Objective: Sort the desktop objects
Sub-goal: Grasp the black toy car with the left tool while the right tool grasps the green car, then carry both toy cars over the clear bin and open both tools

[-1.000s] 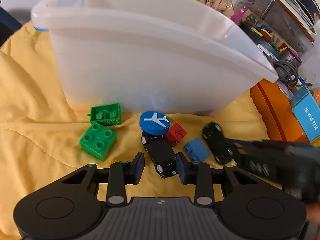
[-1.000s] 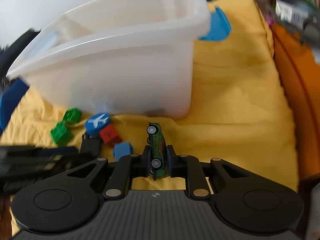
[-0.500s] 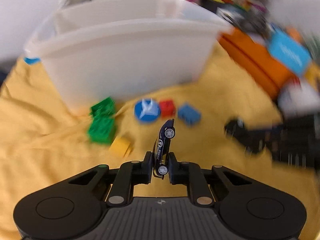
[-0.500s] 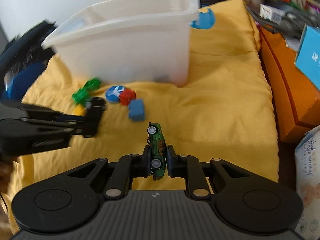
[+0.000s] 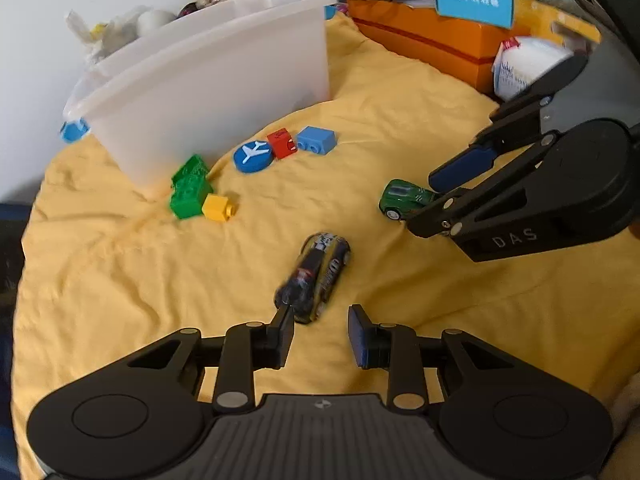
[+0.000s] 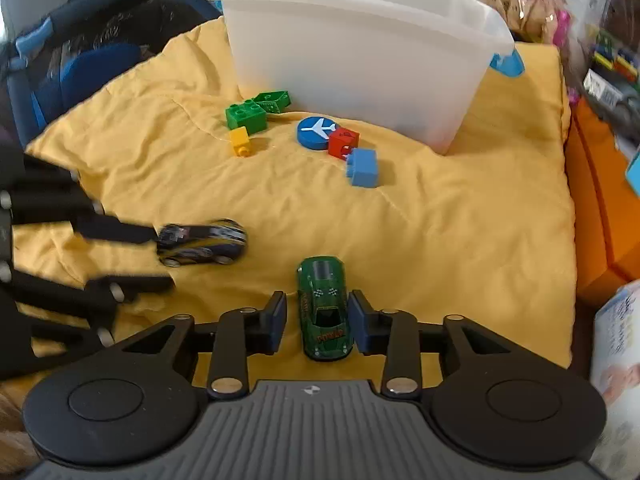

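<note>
A dark striped toy car (image 5: 314, 276) lies blurred on the yellow cloth (image 5: 120, 280), just past my left gripper (image 5: 320, 332). That gripper's jaws are opening and the pads do not press the car. A green toy car (image 6: 324, 308) rests on the cloth between the fingers of my right gripper (image 6: 318, 322). Its jaws are opening too, with a gap at the left pad (image 6: 276, 320). In the right wrist view the dark car (image 6: 204, 242) sits at the left gripper's (image 6: 160, 258) tips. The white bin (image 5: 224, 80) stands behind.
Green blocks (image 5: 188, 192), a yellow block (image 5: 218, 208), a blue plane disc (image 5: 253, 156), a red cube (image 5: 282, 144) and a blue block (image 5: 316, 140) lie by the bin. An orange box (image 5: 424, 40) and clutter border the cloth on the right.
Both grippers carried their cars away from the bin toward the near cloth. Each was shut on its car half a second ago; now both jaws stand apart and the cars lie on the cloth.
</note>
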The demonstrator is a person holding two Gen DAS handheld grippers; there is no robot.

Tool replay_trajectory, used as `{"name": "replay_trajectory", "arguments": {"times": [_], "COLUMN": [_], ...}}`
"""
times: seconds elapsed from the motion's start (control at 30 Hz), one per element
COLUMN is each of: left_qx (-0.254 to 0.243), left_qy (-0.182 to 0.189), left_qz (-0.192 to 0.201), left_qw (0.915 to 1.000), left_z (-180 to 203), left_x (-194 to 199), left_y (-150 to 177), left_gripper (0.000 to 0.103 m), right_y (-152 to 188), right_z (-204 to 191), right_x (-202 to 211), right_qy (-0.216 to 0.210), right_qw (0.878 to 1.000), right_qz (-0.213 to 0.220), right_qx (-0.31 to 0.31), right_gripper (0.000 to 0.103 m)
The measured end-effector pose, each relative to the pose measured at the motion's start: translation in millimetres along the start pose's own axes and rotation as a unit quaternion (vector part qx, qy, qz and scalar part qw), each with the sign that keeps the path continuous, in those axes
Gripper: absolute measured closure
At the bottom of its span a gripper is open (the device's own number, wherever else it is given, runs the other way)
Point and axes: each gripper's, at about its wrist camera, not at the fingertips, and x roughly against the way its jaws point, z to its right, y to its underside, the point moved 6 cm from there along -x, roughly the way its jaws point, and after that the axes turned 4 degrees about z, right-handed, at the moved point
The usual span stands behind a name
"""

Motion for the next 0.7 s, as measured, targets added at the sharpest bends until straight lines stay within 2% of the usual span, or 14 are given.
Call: {"name": "replay_trajectory", "arguments": {"times": [0.07, 0.13, 0.2, 0.27, 0.37, 0.53, 0.6, 0.63, 0.67, 0.7], "left_qx": [0.010, -0.004, -0.031, -0.052, -0.067, -0.049, -0.043, -0.030, -0.006, 0.019], "left_qy": [-0.001, -0.003, -0.003, 0.007, 0.020, 0.047, 0.048, 0.053, 0.065, 0.076], "left_qz": [0.014, 0.038, 0.059, 0.062, 0.059, 0.047, 0.037, 0.022, 0.020, 0.016], "left_qw": [0.9998, 0.9993, 0.9978, 0.9967, 0.9958, 0.9966, 0.9972, 0.9979, 0.9976, 0.9968], "left_z": [-6, -8, -10, -10, -9, -10, -10, -11, -14, -19], "left_x": [9, 17, 21, 15, 3, -14, -21, -26, -28, -28], "left_y": [-1, -4, -6, -8, -12, -16, -15, -13, -12, -11], "left_gripper": [0.069, 0.065, 0.057, 0.055, 0.055, 0.055, 0.057, 0.063, 0.064, 0.066], "right_y": [1, -2, -5, -5, -2, 10, 17, 19, 21, 22], "right_z": [1, 6, 11, 13, 16, 13, 11, 9, 8, 7], "right_x": [6, 14, 19, 16, 6, -6, -8, -8, -7, -7], "right_qy": [-0.007, -0.019, -0.021, -0.007, -0.006, -0.001, 0.003, 0.005, 0.005, 0.003], "right_qw": [1.000, 0.999, 0.998, 0.999, 0.999, 0.999, 1.000, 1.000, 1.000, 1.000], "right_qz": [0.004, 0.016, 0.033, 0.035, 0.025, 0.011, 0.002, 0.002, 0.006, 0.007], "right_qx": [-0.016, -0.040, -0.044, -0.031, -0.033, -0.033, -0.026, -0.021, -0.016, -0.014], "right_gripper": [0.066, 0.065, 0.057, 0.051, 0.051, 0.052, 0.056, 0.056, 0.059, 0.066]}}
